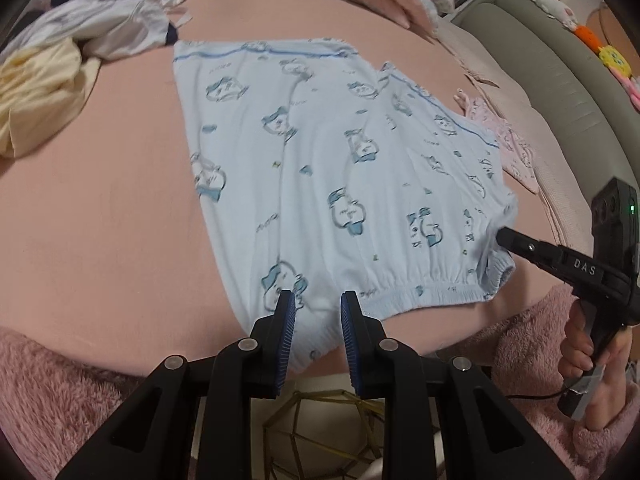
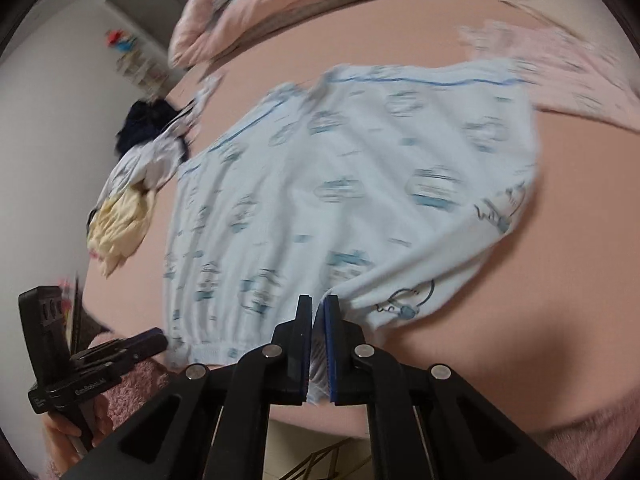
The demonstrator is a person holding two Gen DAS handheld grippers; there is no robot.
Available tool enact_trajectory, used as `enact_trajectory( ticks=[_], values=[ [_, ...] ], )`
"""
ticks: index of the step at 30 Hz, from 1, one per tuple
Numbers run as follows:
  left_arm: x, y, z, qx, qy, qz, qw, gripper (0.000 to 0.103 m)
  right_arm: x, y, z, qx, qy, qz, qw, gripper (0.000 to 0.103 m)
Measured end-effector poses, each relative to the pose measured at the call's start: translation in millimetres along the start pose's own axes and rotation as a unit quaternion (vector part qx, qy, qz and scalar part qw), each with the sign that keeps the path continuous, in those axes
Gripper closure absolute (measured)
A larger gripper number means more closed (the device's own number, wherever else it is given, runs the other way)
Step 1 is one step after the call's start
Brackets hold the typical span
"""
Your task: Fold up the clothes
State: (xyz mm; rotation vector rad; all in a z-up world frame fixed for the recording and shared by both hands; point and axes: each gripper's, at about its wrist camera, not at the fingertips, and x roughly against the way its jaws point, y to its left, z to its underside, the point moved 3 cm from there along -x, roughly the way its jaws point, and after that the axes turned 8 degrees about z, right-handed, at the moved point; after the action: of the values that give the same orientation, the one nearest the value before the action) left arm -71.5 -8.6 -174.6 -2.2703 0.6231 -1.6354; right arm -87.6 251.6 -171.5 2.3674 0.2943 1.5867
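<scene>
Judging the step in hand: starting the first fold, bringing the right half of the blue shorts (image 1: 320, 160) over onto the left half, leg onto leg.

Pinching with the right gripper (image 2: 318, 312), its fingers (image 2: 331, 344) clamped together on a bunched bit of the elastic waistband at the right corner, and raising that corner slightly off the bed (image 1: 100, 220). Hovering with the left gripper (image 1: 318, 320) over the near left end of the waistband, fingers (image 1: 286, 344) standing a little apart, with nothing visibly pinched between them.

Doing it well probably means:
- lifting only high enough to clear the cloth beneath, so as not to drag the whole garment
- pinning or gripping the left corner while sweeping the right one across
- aiming at waistband meeting waistband and side seam meeting side seam
- watching the far leg, since pulling by the waist alone is risking a trailing, twisted hem

Lying spread in the middle of the pink bed, waistband toward the near edge, two legs splaying toward the far side. Showing pale blue knit printed with darker blue cartoon figures, a gathered elastic waist and a thin blue line along each leg hem. Resting mostly flat, with soft creases running lengthwise. Sitting well apart from a heap of other clothes (image 1: 60, 60) at the far left, and just beside a pink garment (image 1: 508, 140) on the right.
</scene>
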Motion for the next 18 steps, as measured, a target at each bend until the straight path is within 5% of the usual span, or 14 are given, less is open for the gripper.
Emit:
enact_trajectory(
  ticks=[6,11,14,18],
  values=[
    [0.8,-6.1,-2.0,-0.003,0.004,0.029,0.9996,0.082,-48.0,34.7,-0.9,0.041,0.070,-0.012,0.997,0.098],
    [-20.7,-41.3,-13.8,-0.039,0.028,0.077,0.9959,0.082,7.0,4.9,4.2,-0.035,0.003,-0.092,0.995,0.098],
    [-39.6,-70.6,-23.7,-0.062,0.044,0.111,0.9909,0.082,42.7,-31.0,13.2,-0.098,-0.054,-0.067,0.992,0.092],
    [-66.3,-106.8,-33.5,-0.074,0.070,0.156,0.9826,0.081,29.3,-69.1,32.7,-0.109,-0.021,0.014,0.994,0.091]
  ],
)
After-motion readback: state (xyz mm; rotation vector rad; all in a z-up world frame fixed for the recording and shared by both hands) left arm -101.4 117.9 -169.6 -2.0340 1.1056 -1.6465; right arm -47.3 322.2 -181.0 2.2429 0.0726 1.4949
